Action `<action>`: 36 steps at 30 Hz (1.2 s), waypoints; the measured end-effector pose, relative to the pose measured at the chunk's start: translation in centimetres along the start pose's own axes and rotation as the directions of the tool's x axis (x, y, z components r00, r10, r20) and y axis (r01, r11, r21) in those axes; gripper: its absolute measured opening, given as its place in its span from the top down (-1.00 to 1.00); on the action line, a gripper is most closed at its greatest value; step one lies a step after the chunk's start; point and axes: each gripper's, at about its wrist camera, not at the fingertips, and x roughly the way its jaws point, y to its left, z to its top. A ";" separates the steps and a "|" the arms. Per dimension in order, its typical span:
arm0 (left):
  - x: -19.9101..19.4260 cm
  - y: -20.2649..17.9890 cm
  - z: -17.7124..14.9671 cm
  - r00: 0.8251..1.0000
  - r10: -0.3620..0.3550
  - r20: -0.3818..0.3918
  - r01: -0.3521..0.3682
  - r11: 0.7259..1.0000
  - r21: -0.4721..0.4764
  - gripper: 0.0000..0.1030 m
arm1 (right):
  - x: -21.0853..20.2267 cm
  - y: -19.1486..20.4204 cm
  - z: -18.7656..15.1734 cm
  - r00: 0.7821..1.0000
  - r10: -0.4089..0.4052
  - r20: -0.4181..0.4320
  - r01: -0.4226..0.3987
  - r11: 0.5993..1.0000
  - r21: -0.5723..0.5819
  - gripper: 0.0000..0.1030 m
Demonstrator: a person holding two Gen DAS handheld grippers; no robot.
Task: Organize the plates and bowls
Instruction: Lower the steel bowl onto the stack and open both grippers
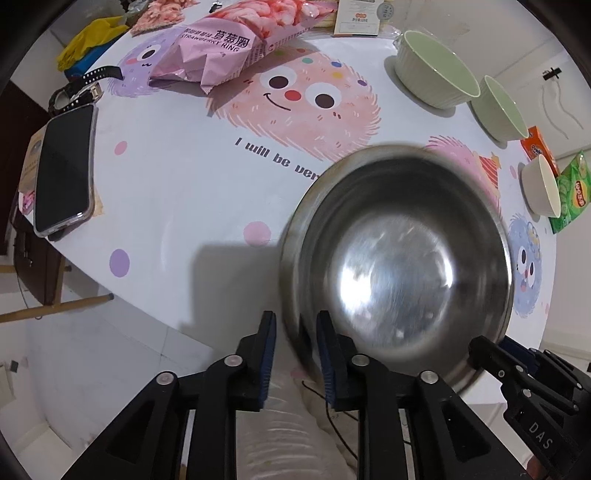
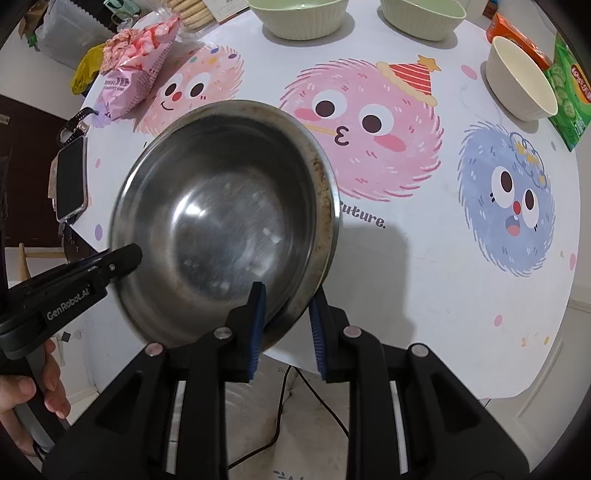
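A steel bowl (image 1: 399, 258) is held up over the table's near edge, blurred by motion; it also shows in the right wrist view (image 2: 221, 221). My left gripper (image 1: 295, 325) is shut on its near left rim. My right gripper (image 2: 286, 299) is shut on its near right rim, and shows at the lower right of the left wrist view (image 1: 487, 350). Two pale green ribbed bowls (image 1: 436, 70) (image 1: 498, 110) stand at the far side of the table. A small white bowl (image 1: 541, 186) stands at the right; it also shows in the right wrist view (image 2: 521, 86).
On the cartoon-print round table (image 2: 424, 258) lie a pink snack bag (image 1: 229, 40), a phone (image 1: 64, 170), a watch (image 1: 79, 90) and yellow gloves (image 1: 88, 40) at the left. An orange box (image 2: 517, 35) and a green snack packet (image 2: 569, 96) sit beside the white bowl.
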 end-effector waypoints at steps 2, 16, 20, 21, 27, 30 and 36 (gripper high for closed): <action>0.1 0.0 -0.1 1.000 0.001 -0.002 -0.001 1.000 -0.002 0.52 | 0.0 0.0 0.0 1.000 -0.005 -0.001 0.005 1.000 0.000 0.35; -2.9 -1.0 0.5 0.994 -0.058 0.088 0.058 0.998 0.003 -0.68 | -2.9 -1.8 0.1 0.998 -0.028 0.059 0.027 0.999 0.027 -0.18; -3.8 -2.3 1.3 0.990 -0.065 0.124 0.061 0.997 0.041 -0.96 | -3.4 -3.1 0.3 0.998 -0.025 0.060 0.023 0.999 0.031 -0.26; -4.0 -2.4 1.5 0.989 -0.068 0.134 0.062 0.997 0.045 -1.00 | -3.6 -3.5 0.4 0.998 -0.024 0.060 0.022 0.999 0.037 -0.29; -4.7 -3.9 3.8 0.984 -0.086 0.157 0.079 0.995 0.053 -1.00 | -5.0 -6.6 1.7 0.995 -0.010 0.100 -0.002 0.994 0.113 -0.92; -4.9 -4.9 5.8 0.983 -0.092 0.160 0.082 0.994 0.067 -1.00 | -5.9 -7.6 3.1 0.991 -0.005 0.137 -0.015 0.990 0.142 -0.99; -4.7 -6.8 9.6 0.982 -0.073 0.174 0.057 0.994 0.098 -1.00 | -7.0 -8.2 6.9 0.980 -0.020 0.198 -0.010 0.989 0.149 -0.99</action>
